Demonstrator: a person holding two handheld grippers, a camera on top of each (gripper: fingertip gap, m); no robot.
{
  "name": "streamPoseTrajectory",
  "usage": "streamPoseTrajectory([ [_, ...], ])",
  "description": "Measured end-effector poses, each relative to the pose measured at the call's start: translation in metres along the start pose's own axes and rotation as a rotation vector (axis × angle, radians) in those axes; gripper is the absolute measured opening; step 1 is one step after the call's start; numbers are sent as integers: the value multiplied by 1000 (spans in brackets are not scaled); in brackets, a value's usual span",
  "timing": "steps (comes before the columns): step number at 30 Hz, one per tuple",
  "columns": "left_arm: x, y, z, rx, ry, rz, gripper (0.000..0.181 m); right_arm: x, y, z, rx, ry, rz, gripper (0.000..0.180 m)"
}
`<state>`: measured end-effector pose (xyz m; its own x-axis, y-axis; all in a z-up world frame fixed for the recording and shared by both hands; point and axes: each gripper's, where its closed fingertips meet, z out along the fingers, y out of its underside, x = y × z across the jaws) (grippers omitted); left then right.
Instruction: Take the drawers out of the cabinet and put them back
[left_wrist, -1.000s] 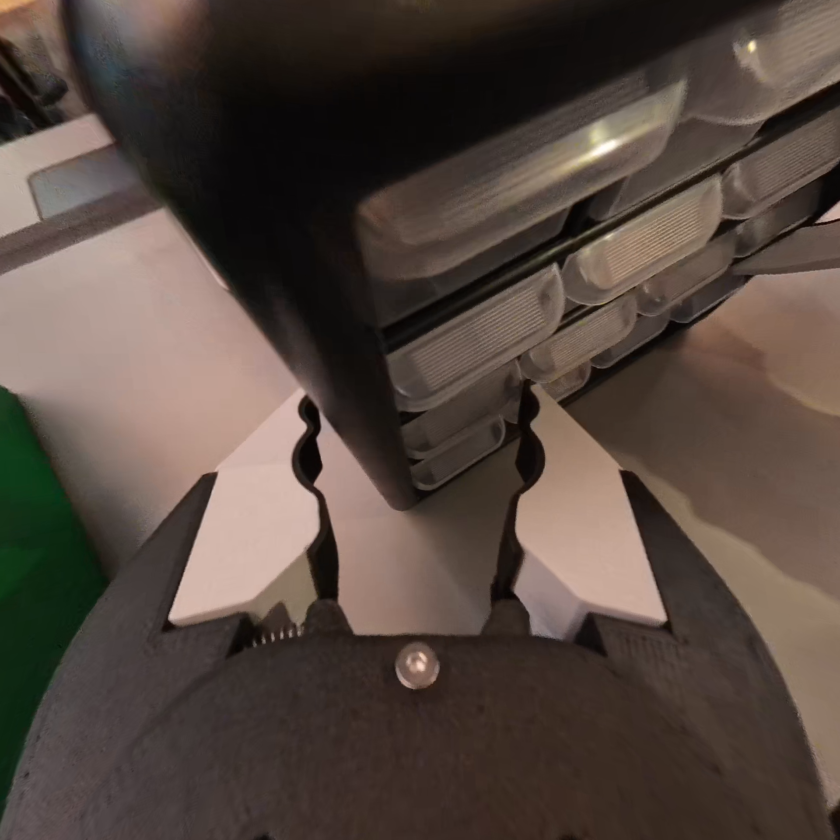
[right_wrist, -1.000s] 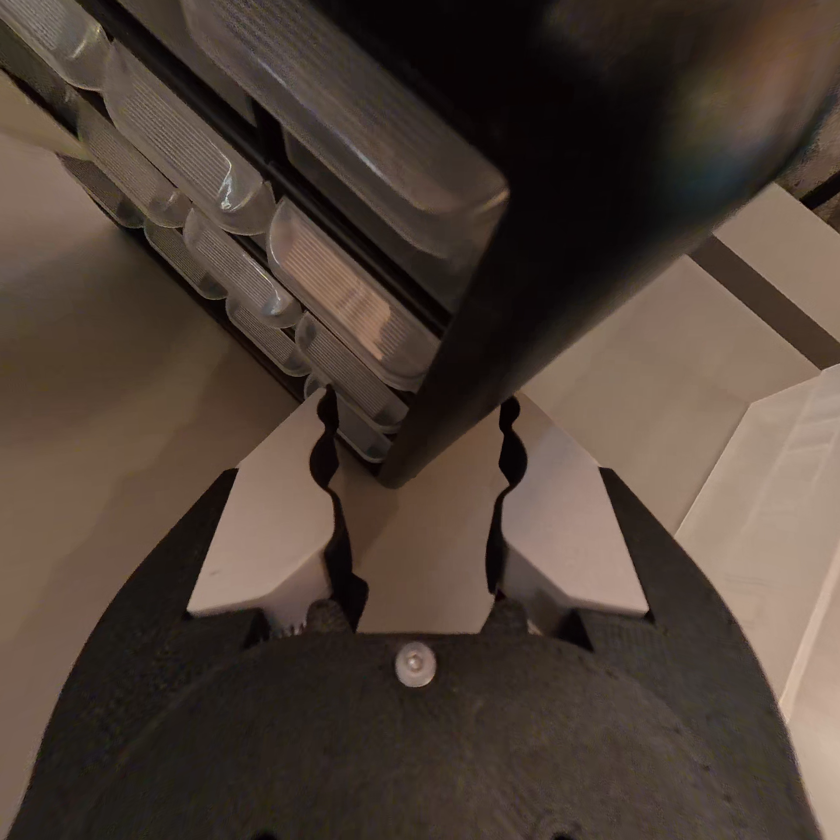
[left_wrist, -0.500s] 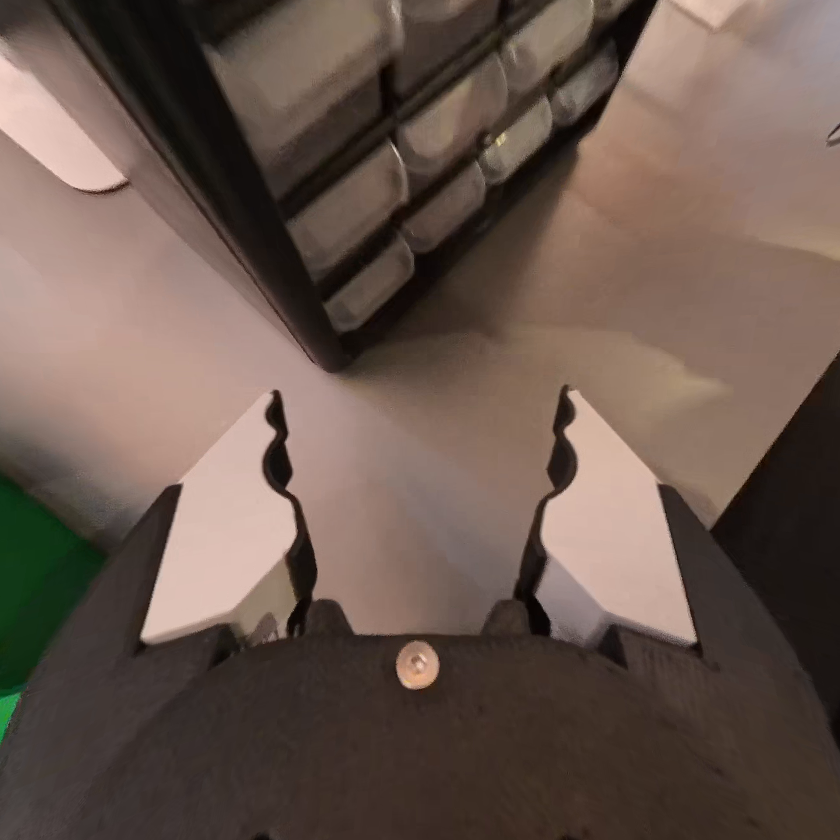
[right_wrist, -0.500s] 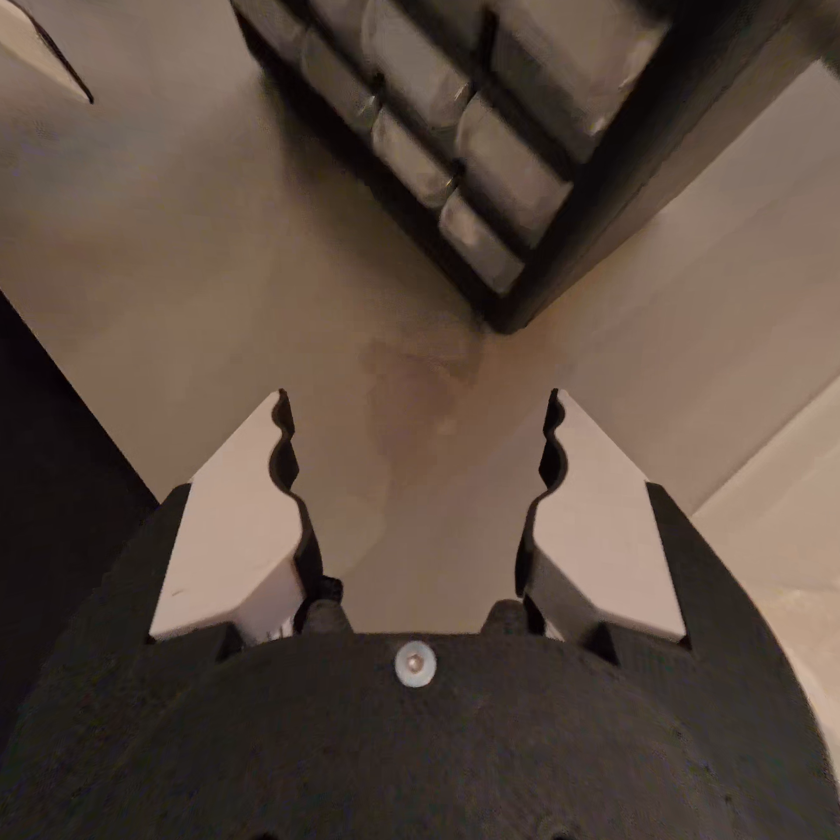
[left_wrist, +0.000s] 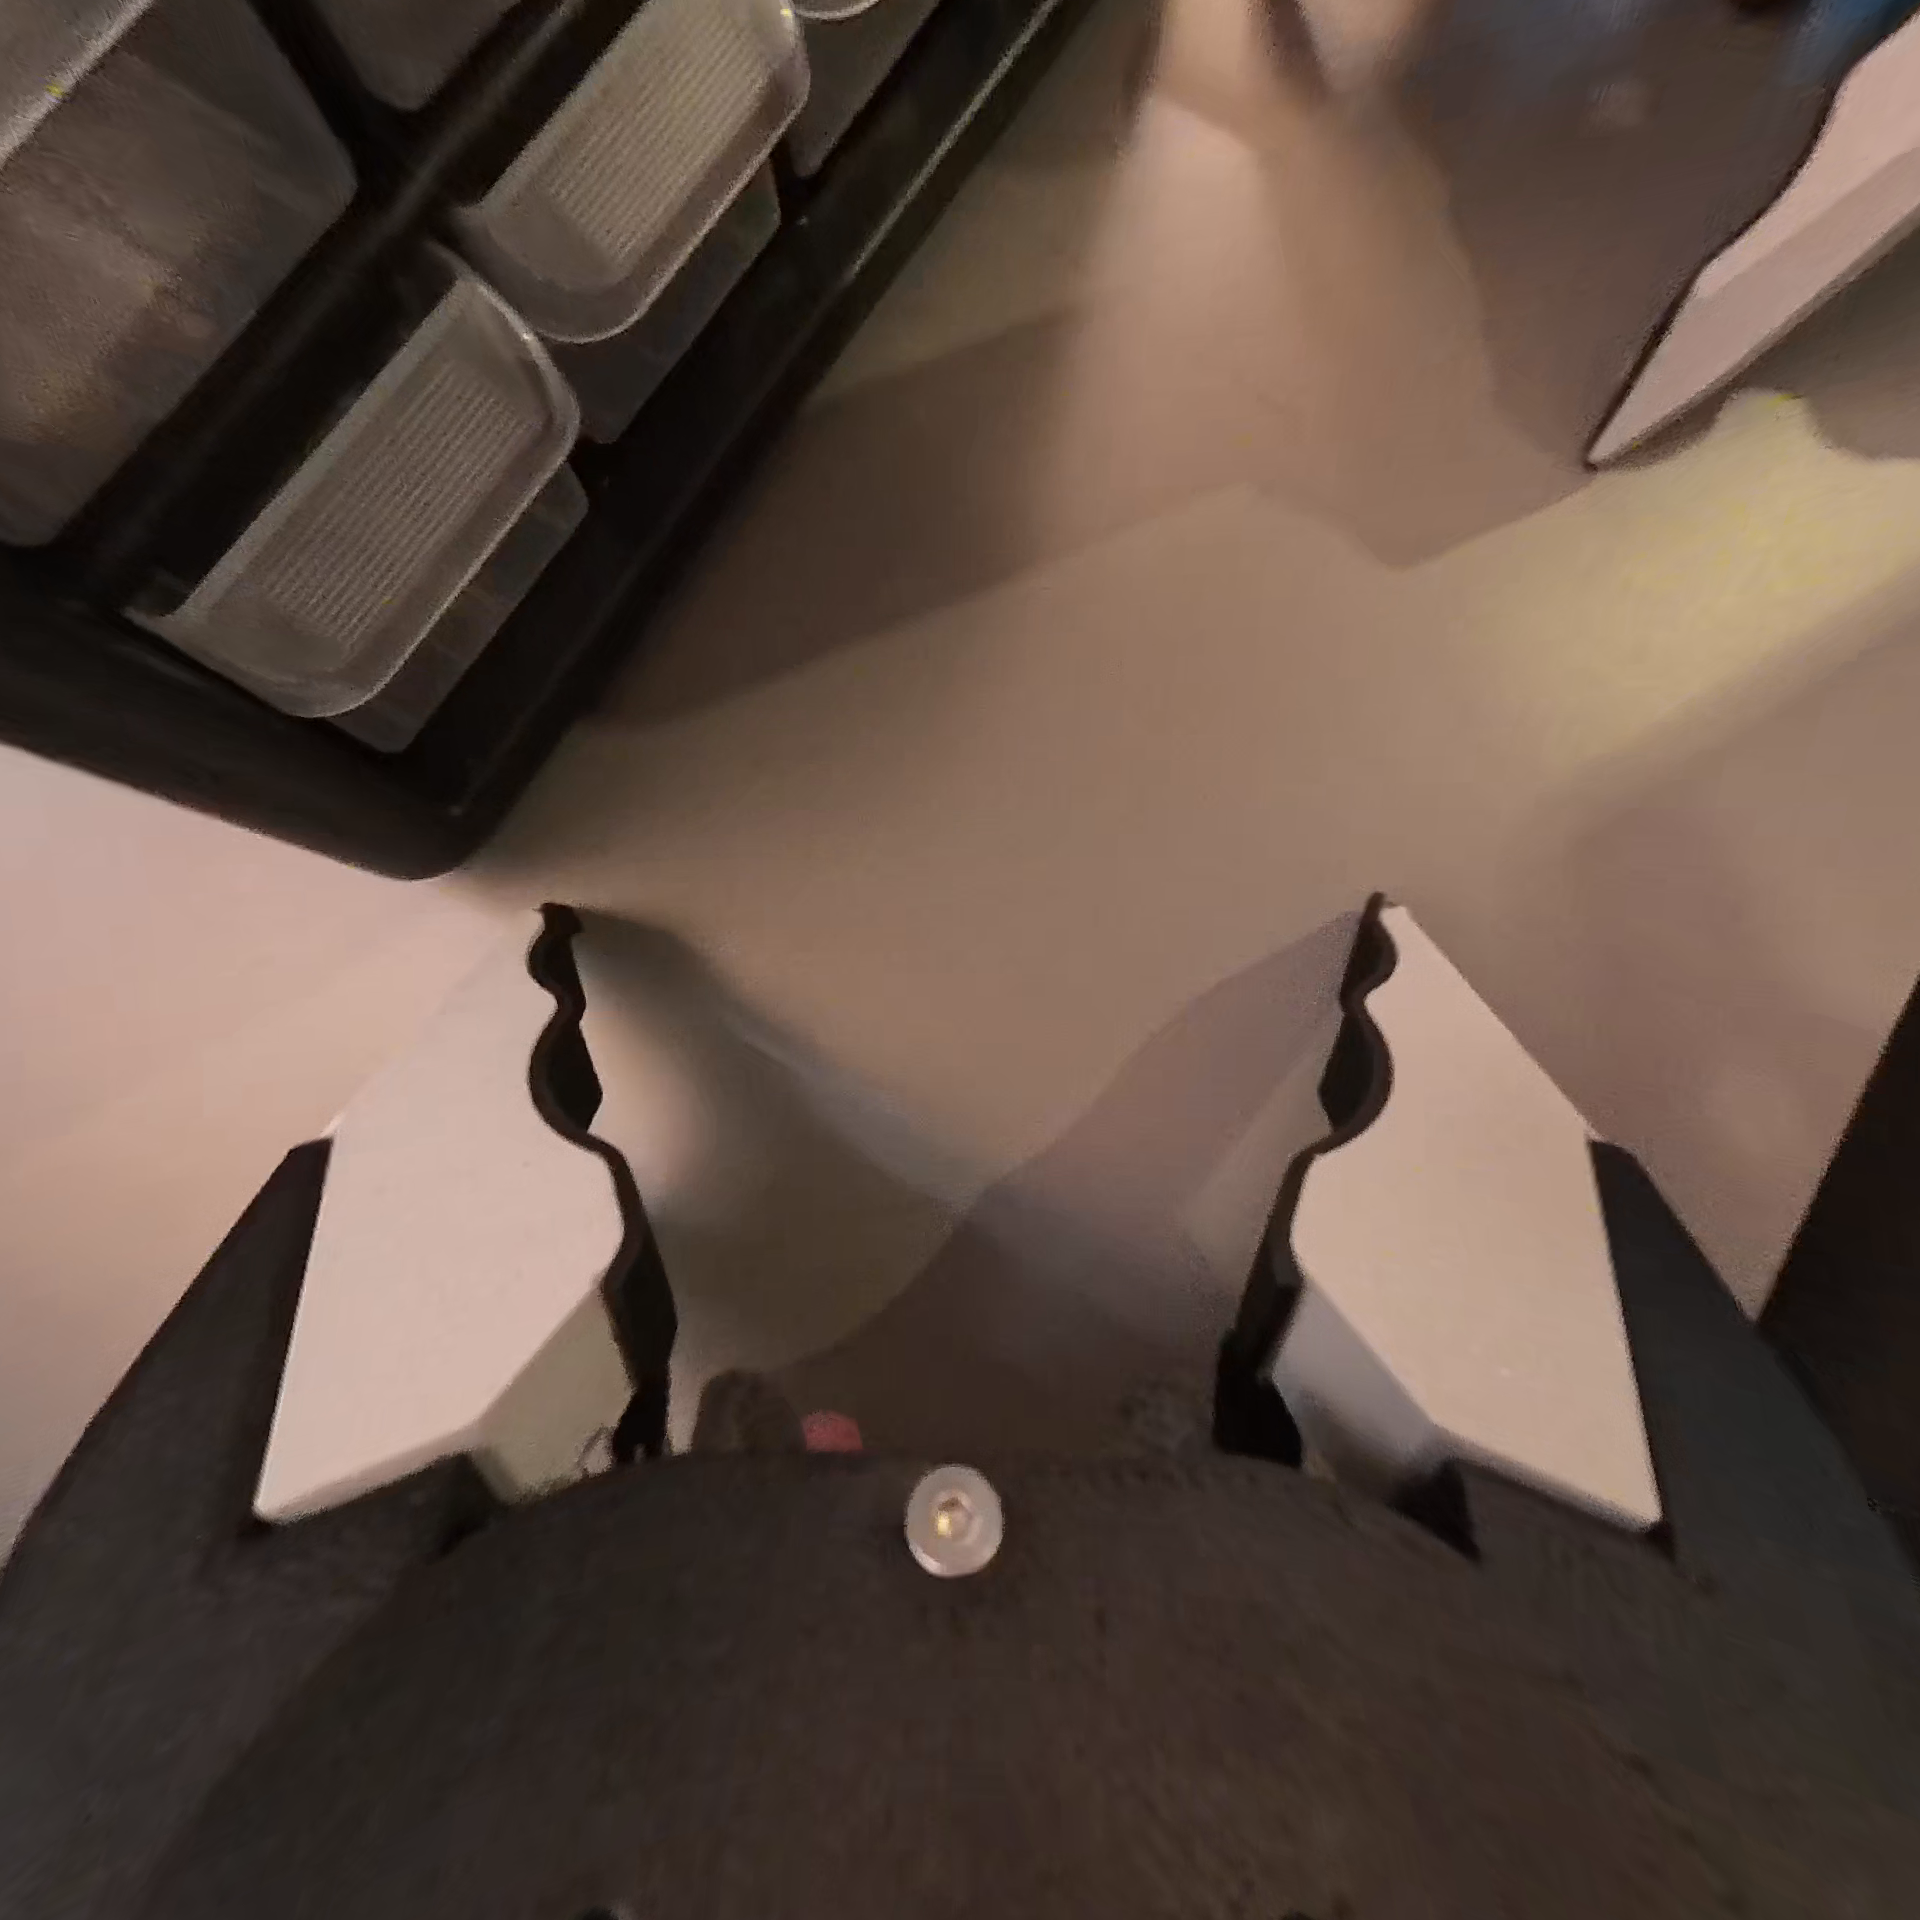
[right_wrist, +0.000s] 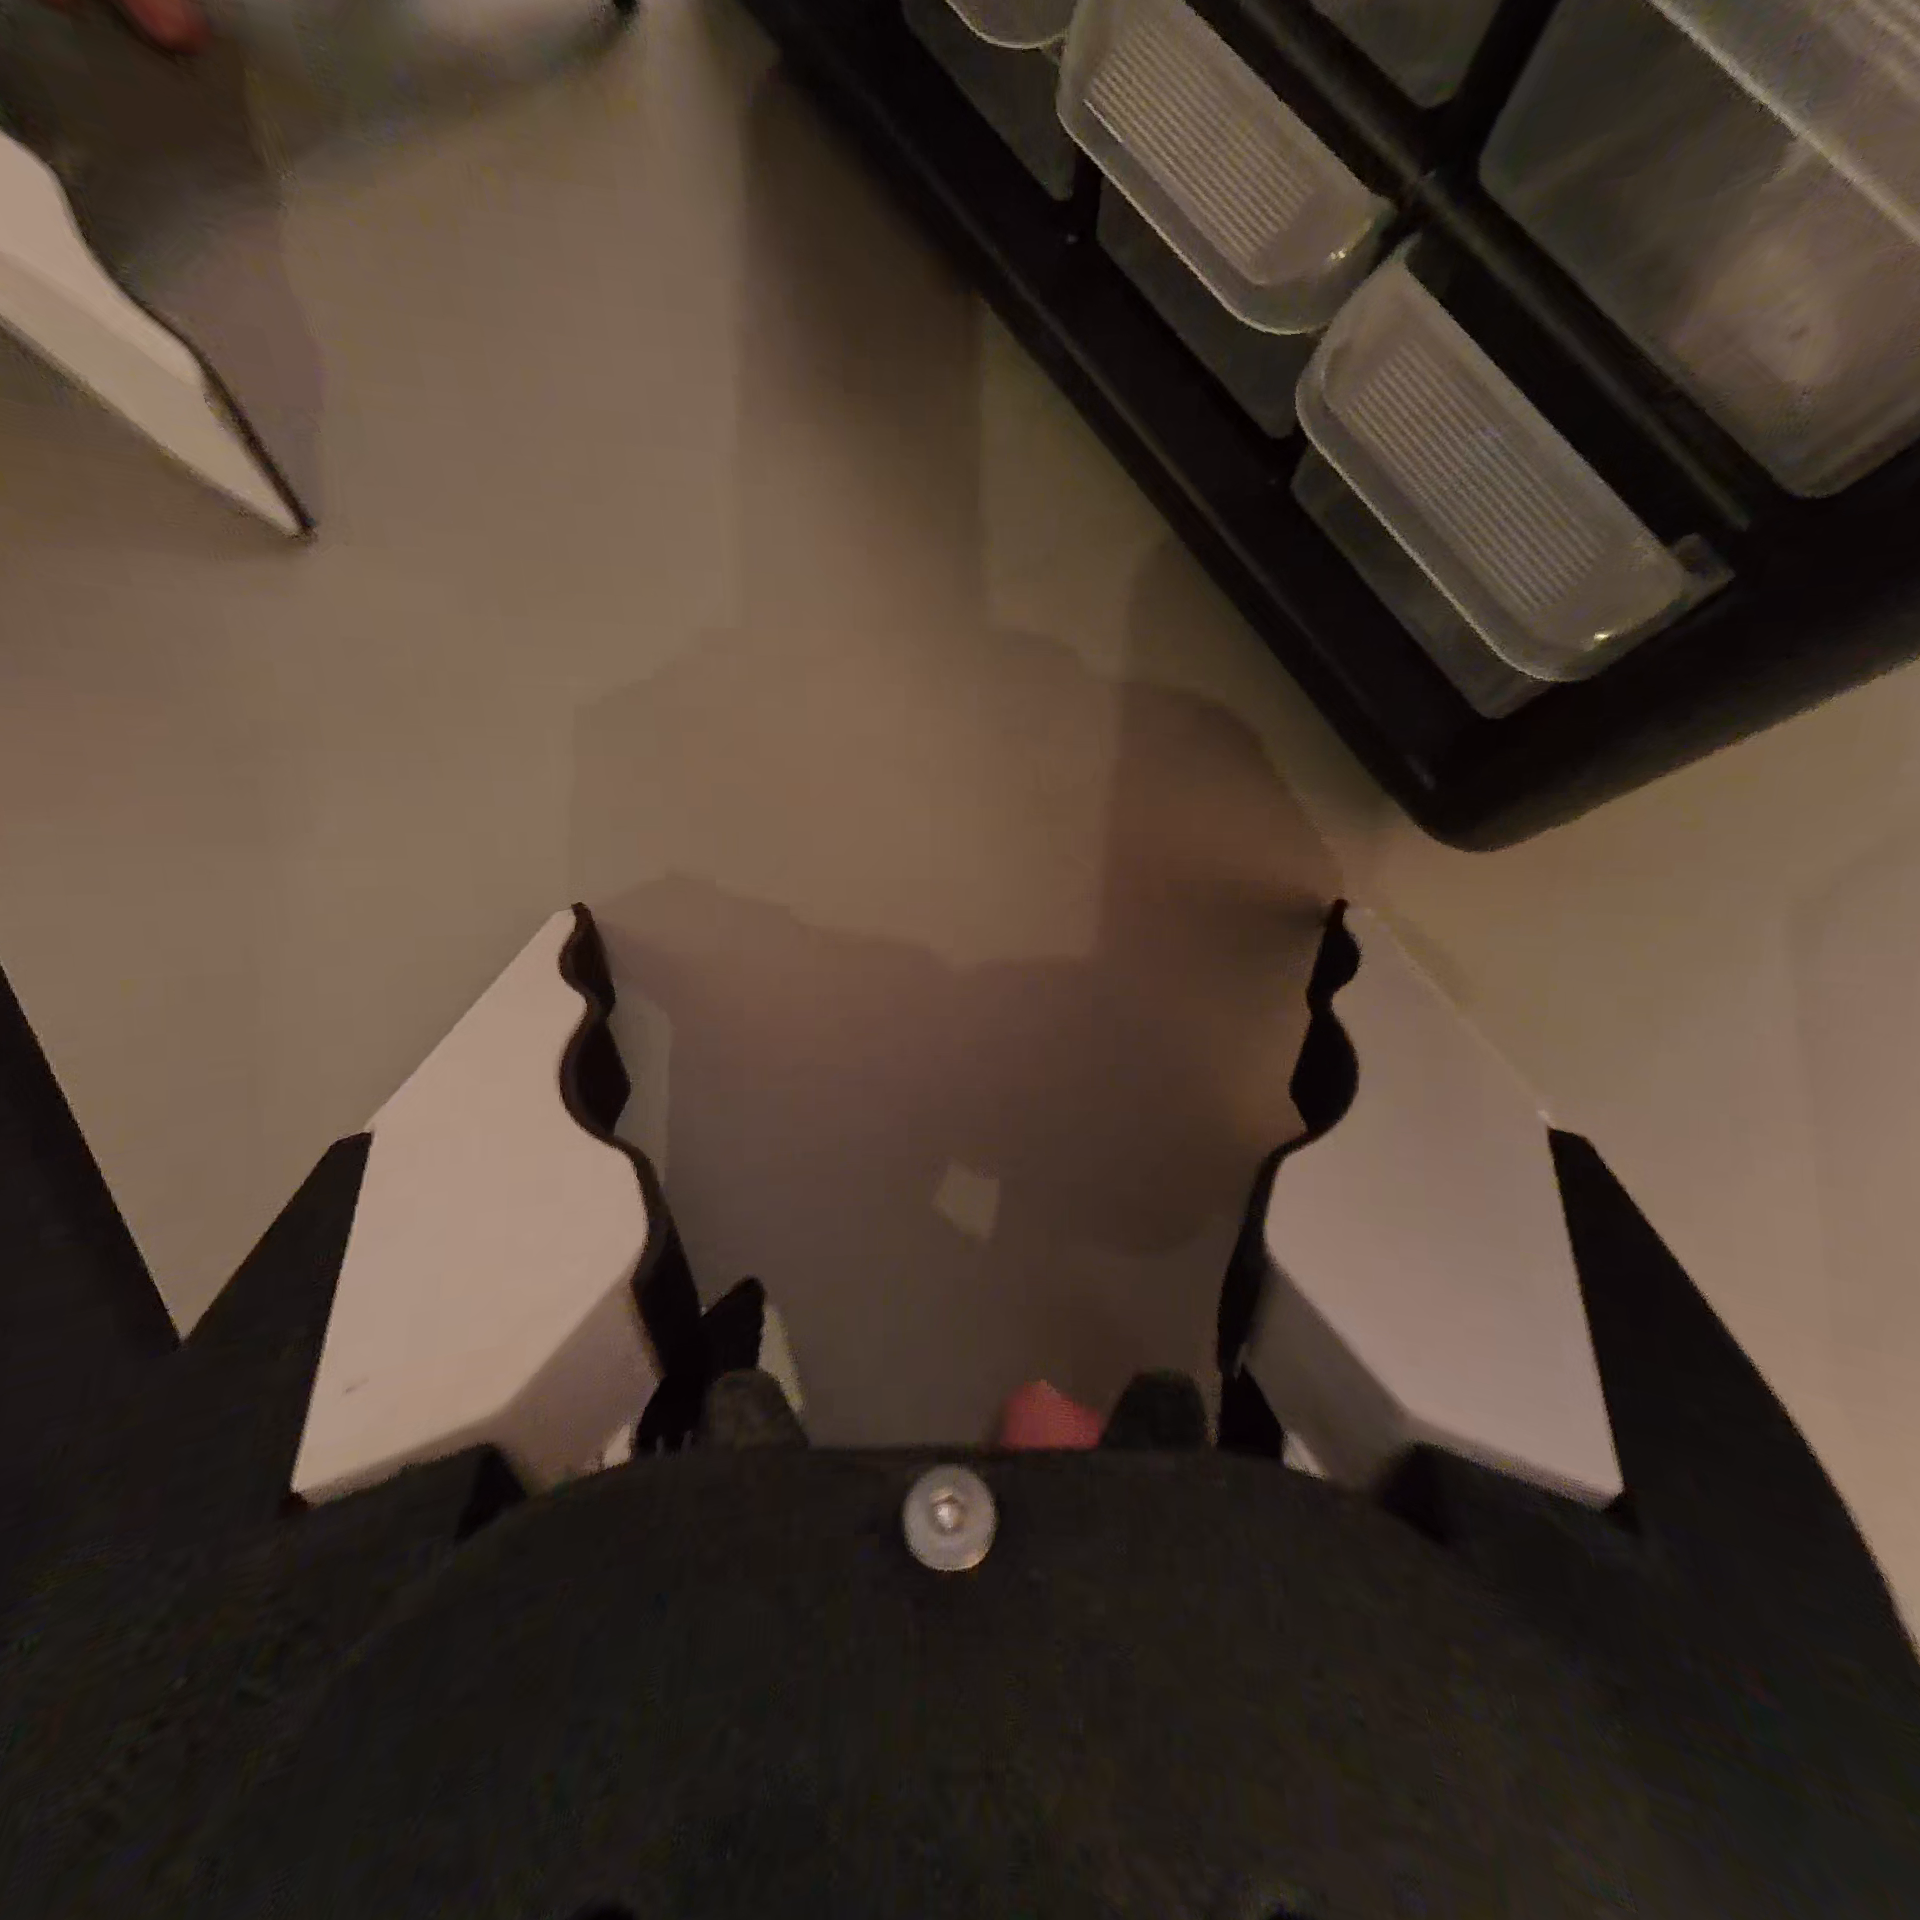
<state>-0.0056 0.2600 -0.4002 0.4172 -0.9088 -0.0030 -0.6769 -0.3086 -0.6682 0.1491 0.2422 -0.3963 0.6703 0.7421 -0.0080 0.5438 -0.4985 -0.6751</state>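
Note:
The black cabinet stands on the pale table, its bottom left corner at the upper left of the left wrist view and its bottom right corner at the upper right of the right wrist view. Clear plastic drawers sit closed in its slots. My left gripper is open and empty, pointing down at the table in front of the cabinet. My right gripper is open and empty, also over the table. Each view shows a white finger of the other gripper.
The pale table spreads in front of the cabinet and shows in the right wrist view too. A dark edge lies at the right of the left wrist view and another at the left of the right wrist view.
Both grippers drew back from the cabinet's two front corners, tilted down toward the table and opened wider. The cabinet slid toward the outer top corner of each view.

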Motion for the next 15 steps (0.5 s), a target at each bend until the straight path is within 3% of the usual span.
streamPoseTrajectory([
  [6, -4, 0, -1, 8, -32, -39, 138, 0, -1, -2, 25, -3, -33, 122],
  [8, -16, -3, -1, 15, -101, -110, 123, -2, 1, -3, 17, -18, -36, 118],
  [11, -22, 1, -3, 7, -138, -132, 135, -1, 6, -5, -4, -39, -47, 131],
  [15, -25, 4, -3, -1, -149, -165, 141, 20, 0, -2, 39, 44, -1, 134],
])
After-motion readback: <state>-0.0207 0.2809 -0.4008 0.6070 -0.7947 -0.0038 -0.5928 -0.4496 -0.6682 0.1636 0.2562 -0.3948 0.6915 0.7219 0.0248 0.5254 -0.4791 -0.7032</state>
